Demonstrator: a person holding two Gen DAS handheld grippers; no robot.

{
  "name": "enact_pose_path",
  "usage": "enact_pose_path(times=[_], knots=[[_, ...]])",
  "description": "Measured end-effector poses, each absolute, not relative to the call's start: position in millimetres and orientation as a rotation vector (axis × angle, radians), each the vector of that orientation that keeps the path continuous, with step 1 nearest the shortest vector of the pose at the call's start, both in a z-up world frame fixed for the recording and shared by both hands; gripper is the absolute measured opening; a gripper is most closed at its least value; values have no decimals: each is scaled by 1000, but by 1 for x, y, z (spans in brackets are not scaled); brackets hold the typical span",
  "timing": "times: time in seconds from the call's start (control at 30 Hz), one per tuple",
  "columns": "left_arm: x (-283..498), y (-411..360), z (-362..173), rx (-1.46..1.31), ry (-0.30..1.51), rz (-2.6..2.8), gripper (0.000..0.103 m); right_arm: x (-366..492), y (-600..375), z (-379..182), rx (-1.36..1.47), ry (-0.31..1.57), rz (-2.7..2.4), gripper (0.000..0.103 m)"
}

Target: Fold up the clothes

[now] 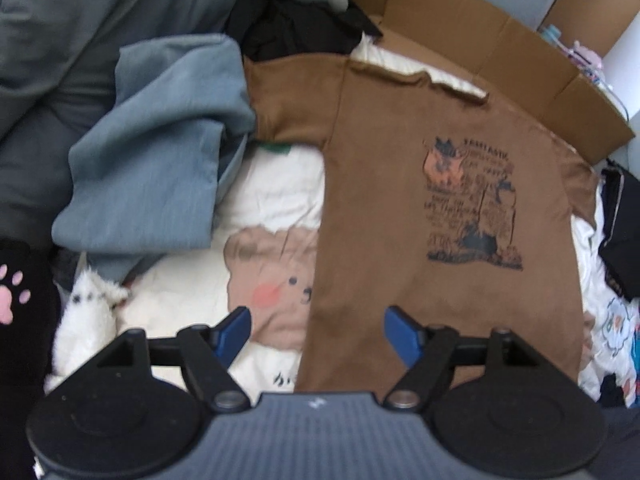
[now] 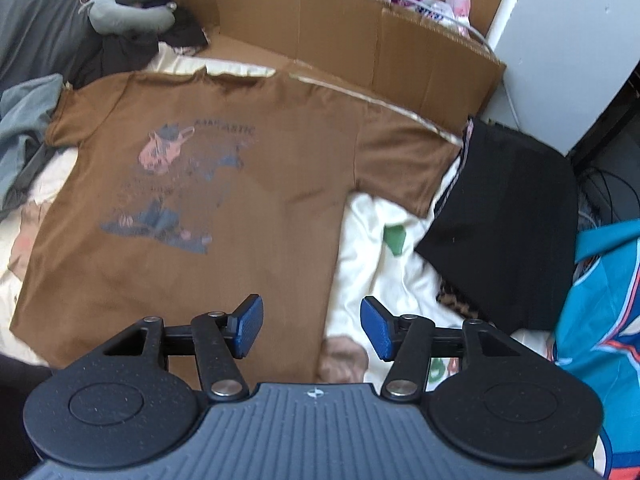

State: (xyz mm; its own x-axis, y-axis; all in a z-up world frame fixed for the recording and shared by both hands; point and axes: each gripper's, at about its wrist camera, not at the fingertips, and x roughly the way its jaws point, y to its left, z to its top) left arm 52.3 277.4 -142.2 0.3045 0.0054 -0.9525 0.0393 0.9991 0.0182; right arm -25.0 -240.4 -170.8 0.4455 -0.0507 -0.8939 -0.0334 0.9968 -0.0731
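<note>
- A bed spread with a white cartoon-print cover serves as the work surface, hemmed by flattened cardboard at the far edge and heaps of other clothing.
- A brown T-shirt lies spread flat on the cover, printed side up, both short sleeves out, its hem nearest the cameras.
- The left gripper hovers over the shirt's lower left side edge, jaws apart and holding nothing.
- The right gripper hovers over the lower right side edge, jaws likewise apart and empty.
- A blue-grey garment lies heaped just beside the left sleeve; a black garment touches the right.
- The shirt looks light, soft and limp: likely to sag and wrinkle when lifted, so hem corners, side seams or shoulders seem the surest places to pinch.
</note>
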Motion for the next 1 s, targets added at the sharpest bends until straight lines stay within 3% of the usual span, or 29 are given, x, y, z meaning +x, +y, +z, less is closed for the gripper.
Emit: enact_pose_path(times=[0.1,0.37,1.0], knots=[[67,270,-136,38,1220,-38,75,-13,-239,-170,-80,1081,-13,61],[126,236,-144,59,1108,-96,53,28,-241,-191,-31,1006,-16,61],[248,171,-260,71,1026,-134,50,116,-265,-292,49,948,-152,62]])
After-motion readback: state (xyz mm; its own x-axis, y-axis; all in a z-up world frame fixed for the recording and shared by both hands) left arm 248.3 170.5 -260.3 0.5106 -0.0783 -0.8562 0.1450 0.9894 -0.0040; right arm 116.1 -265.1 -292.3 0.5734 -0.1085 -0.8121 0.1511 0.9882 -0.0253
